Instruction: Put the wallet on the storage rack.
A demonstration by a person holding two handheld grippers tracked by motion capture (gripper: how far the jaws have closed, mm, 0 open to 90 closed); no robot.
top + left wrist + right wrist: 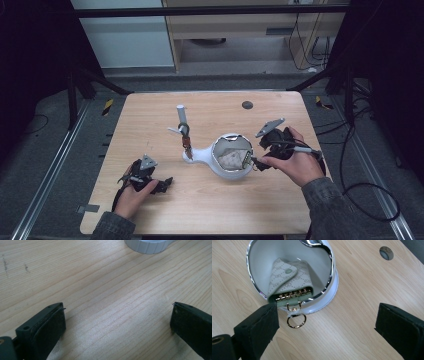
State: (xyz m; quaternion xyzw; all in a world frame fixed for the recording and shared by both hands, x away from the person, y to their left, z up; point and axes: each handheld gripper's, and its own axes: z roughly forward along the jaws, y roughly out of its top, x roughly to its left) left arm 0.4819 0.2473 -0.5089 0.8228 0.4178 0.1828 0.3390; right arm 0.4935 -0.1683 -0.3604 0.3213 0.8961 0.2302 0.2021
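Holding our right gripper (327,325) with jaws parted and empty at the white chrome-rimmed bowl (332,287) mid-tabletop, we are eyeing the patterned fabric key pouch (289,280) inside; left gripper (117,322) is idling, spread, near the front edge.

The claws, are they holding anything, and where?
Nothing. The right claw is open beside the key pouch in the white dish; the left claw is open over bare table.

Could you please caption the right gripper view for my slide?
Open tongs beside a white bowl holding a patterned key pouch.
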